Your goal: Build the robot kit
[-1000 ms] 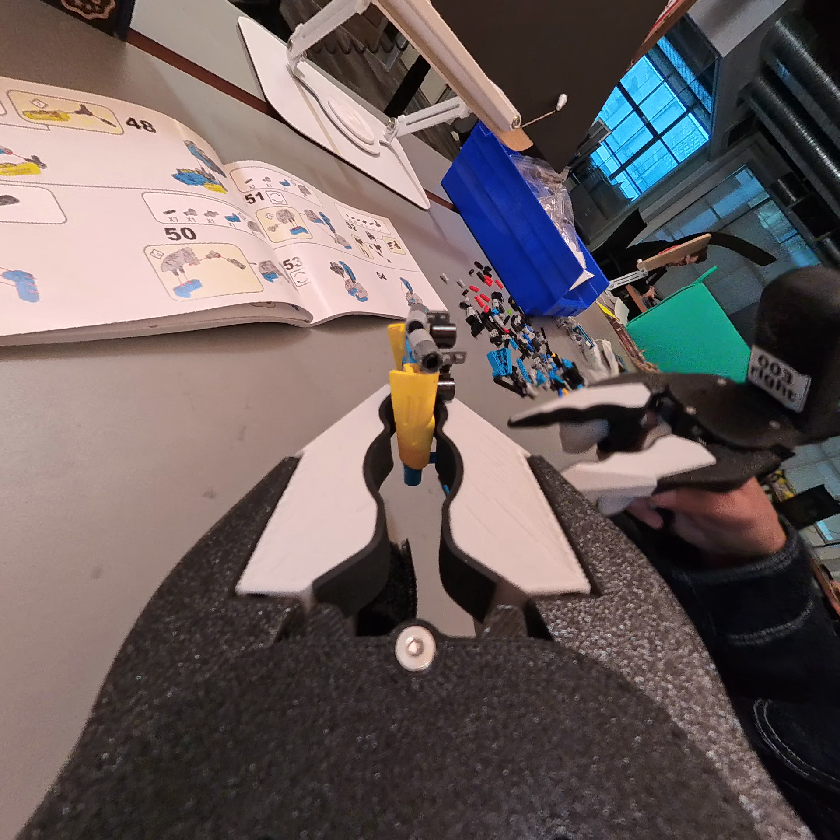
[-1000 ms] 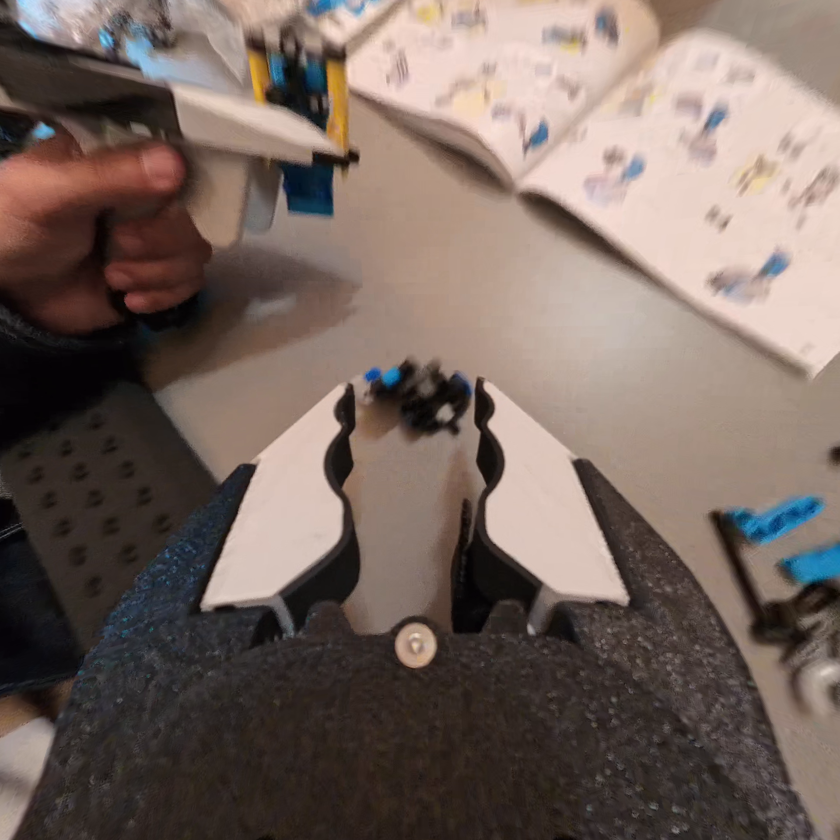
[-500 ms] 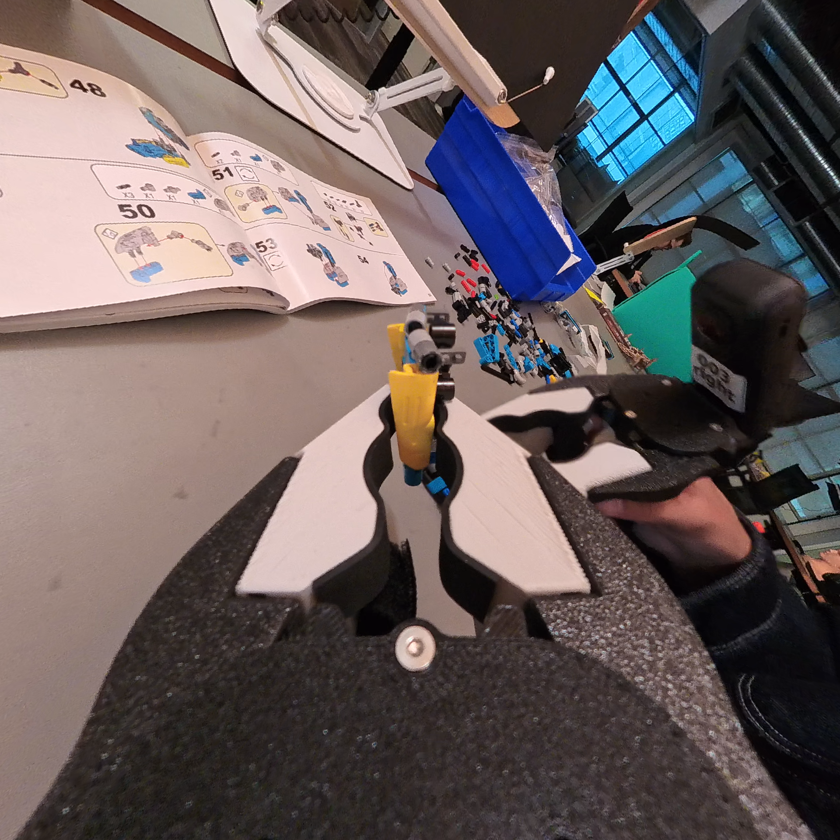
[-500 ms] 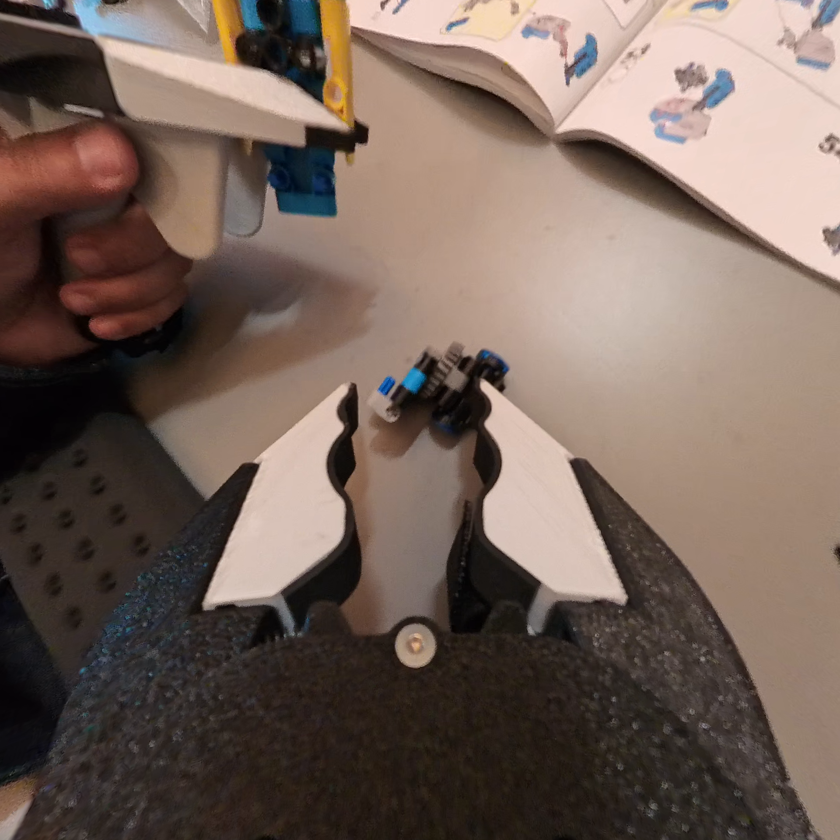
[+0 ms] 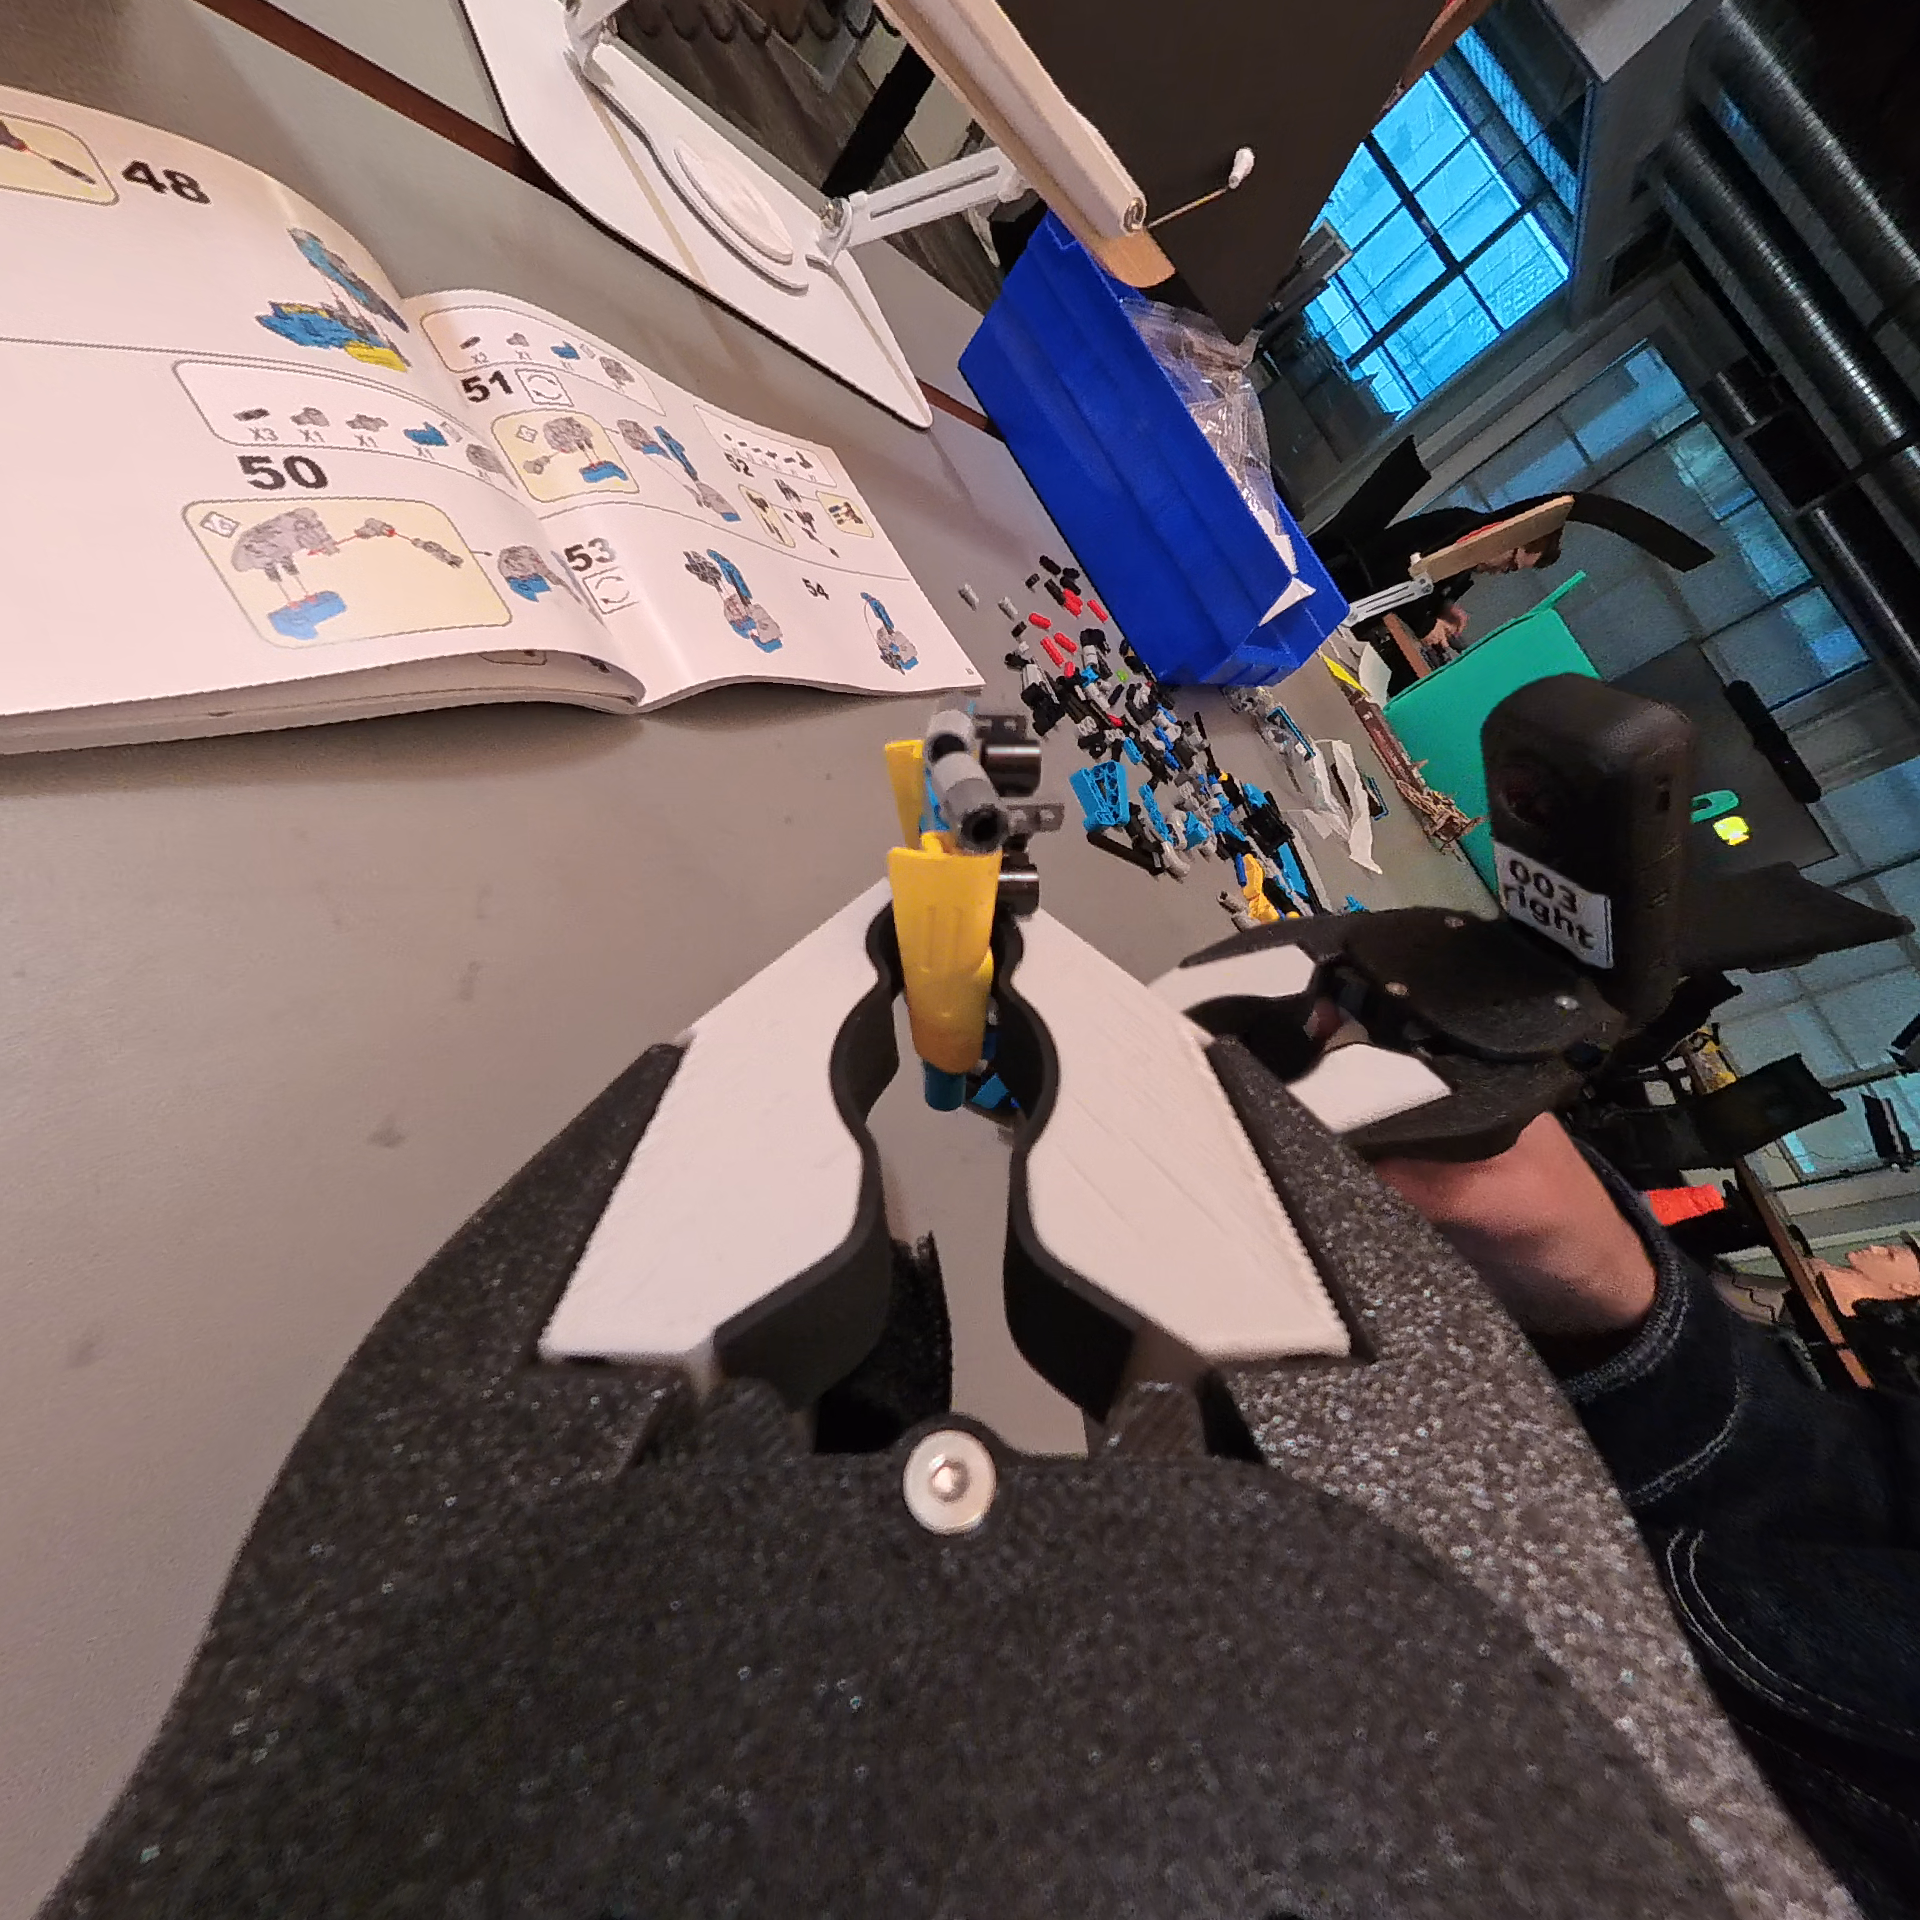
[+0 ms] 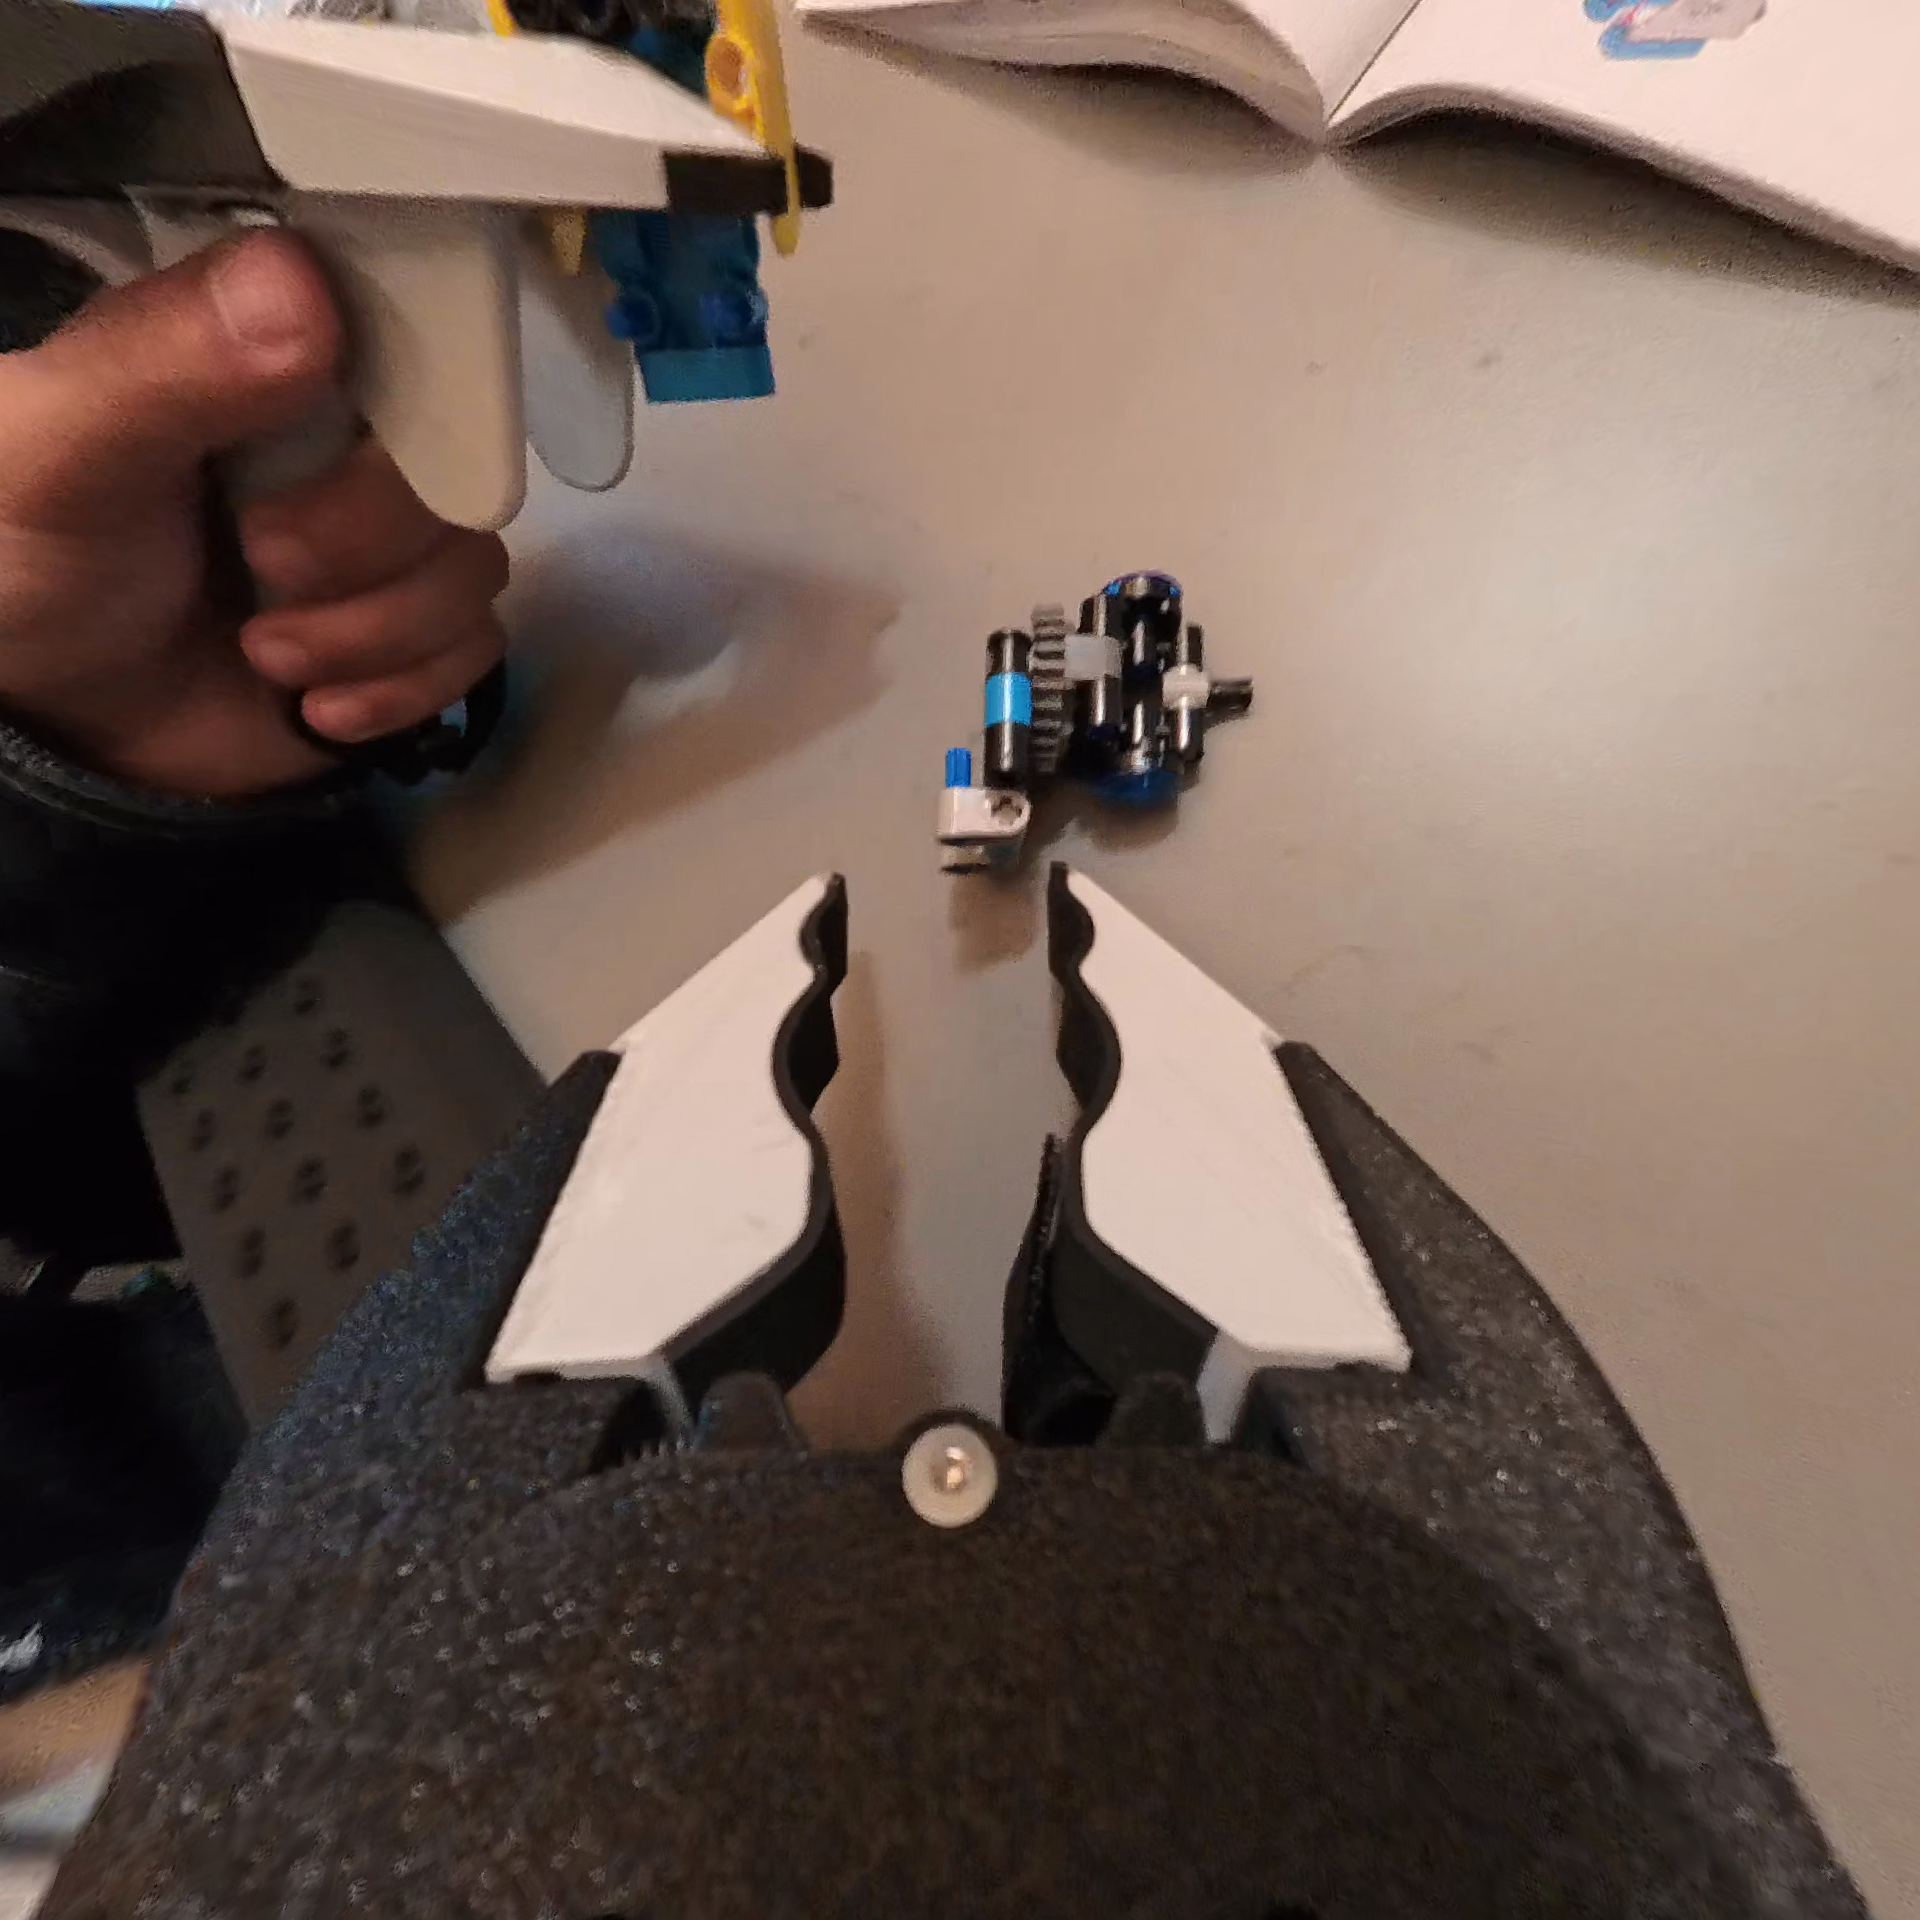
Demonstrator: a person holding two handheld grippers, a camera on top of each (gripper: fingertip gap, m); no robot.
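Note:
My left gripper (image 5: 948, 914) is shut on a yellow, blue and grey brick assembly (image 5: 940, 935) and holds it above the grey table (image 5: 312, 987). The same assembly shows in the right wrist view (image 6: 707, 312), hanging below the left gripper's white fingers (image 6: 468, 125). My right gripper (image 6: 945, 883) is open and empty, just behind a small black, blue and white gear assembly (image 6: 1091, 707) that lies on the table. The right gripper also shows in the left wrist view (image 5: 1299, 997), low and to the right of my left one.
An open instruction booklet (image 5: 364, 499) lies at the far left, its edge also in the right wrist view (image 6: 1558, 104). A blue bin (image 5: 1143, 499) and several loose small bricks (image 5: 1143, 748) lie beyond. A white stand base (image 5: 727, 208) sits farther back. A perforated dark pad (image 6: 291, 1122) lies at the table's near edge. The grippers' ends are close to 11 cm from one another.
The right gripper let go of the small gear assembly, which now lies on the table, and drew back from it. The left gripper kept its hold and shifted slightly.

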